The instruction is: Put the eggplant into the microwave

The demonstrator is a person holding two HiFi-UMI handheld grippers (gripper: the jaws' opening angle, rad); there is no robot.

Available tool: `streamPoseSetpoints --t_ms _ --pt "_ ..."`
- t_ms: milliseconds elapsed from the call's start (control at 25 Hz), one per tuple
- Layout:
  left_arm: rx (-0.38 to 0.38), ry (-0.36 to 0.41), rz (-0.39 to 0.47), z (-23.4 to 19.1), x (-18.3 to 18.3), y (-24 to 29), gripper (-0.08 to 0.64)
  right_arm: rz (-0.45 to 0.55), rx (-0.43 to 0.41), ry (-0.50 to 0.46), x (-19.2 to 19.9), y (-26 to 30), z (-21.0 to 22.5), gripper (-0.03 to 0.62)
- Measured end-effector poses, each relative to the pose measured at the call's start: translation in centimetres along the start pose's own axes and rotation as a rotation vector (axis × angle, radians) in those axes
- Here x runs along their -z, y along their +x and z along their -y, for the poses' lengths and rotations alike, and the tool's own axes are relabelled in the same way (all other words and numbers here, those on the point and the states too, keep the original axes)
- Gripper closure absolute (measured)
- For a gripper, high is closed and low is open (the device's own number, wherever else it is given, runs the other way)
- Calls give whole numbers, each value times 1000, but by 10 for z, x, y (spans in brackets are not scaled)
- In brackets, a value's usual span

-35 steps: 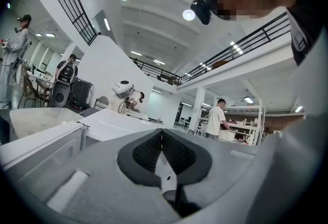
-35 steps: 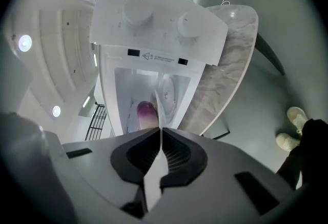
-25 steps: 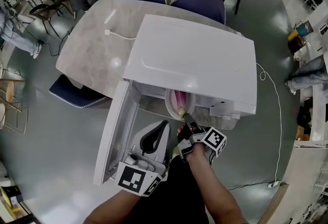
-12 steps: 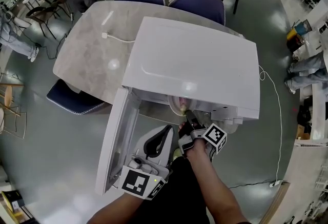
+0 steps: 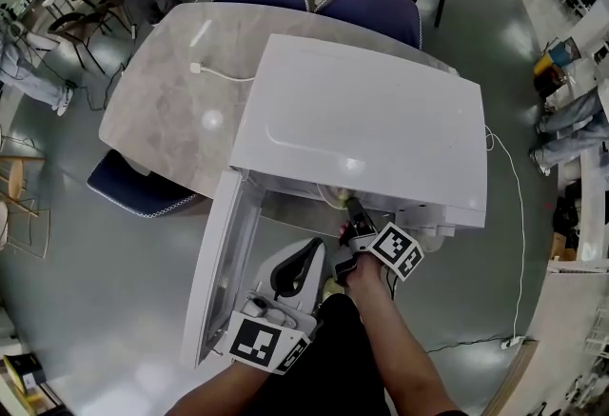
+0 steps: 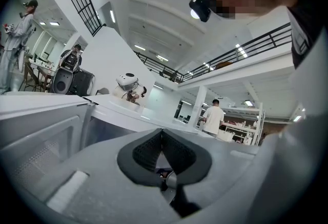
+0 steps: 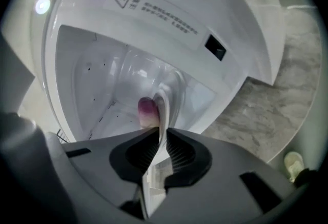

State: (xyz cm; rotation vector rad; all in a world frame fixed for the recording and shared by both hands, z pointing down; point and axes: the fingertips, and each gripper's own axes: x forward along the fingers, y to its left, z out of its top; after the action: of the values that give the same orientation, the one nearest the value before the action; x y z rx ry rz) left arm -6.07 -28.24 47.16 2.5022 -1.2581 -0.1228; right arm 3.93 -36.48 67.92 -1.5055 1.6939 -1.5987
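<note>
Now we pinch the rim of the plate (image 7: 173,90) in our right gripper (image 7: 163,148), eggplant (image 7: 147,111) just ahead, lengthwise toward the microwave (image 7: 97,74) cavity (left gripper (image 6: 162,148) closed, empty).

The left gripper (image 5: 303,254) and right gripper (image 5: 351,208) are pale grey moulded shells. Each has black ribbed pads (image 7: 180,155) set in rounded black surrounds. The left cube (image 5: 259,343) and right cube (image 5: 394,250) are white with black square markers. The person wears a black garment (image 5: 333,352).
</note>
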Motion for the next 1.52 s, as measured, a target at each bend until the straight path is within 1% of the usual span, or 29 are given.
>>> streamPoseSetpoints --t_ms 160,400,560,680,760,840,880,1000,1520 --pt "-9 -5 -2 -3 0 1 552 20 69 -181 -4 2 -1 522" --pt "-16 -8 -11 -5 5 1 552 64 122 -320 -12 7 -1 506" --pt "-17 -7 -15 -6 4 2 552 98 129 -430 -16 2 -9 499" --pt "-17 -9 -15 -5 4 3 552 138 126 -573 -20 -11 -20 499" --pt "-16 -11 -16 -5 6 4 552 137 120 -680 -16 -15 -27 499" --pt "-13 -12 -18 -5 7 6 552 119 126 -750 -10 -14 -28 502" --pt "-12 -12 -19 -5 8 7 552 108 135 -767 -7 -12 -26 503" --pt "-11 -11 -21 -5 9 8 552 87 162 -780 -2 -4 -19 535" --pt "-25 -19 -30 -10 7 3 552 70 196 -813 -11 19 -25 540"
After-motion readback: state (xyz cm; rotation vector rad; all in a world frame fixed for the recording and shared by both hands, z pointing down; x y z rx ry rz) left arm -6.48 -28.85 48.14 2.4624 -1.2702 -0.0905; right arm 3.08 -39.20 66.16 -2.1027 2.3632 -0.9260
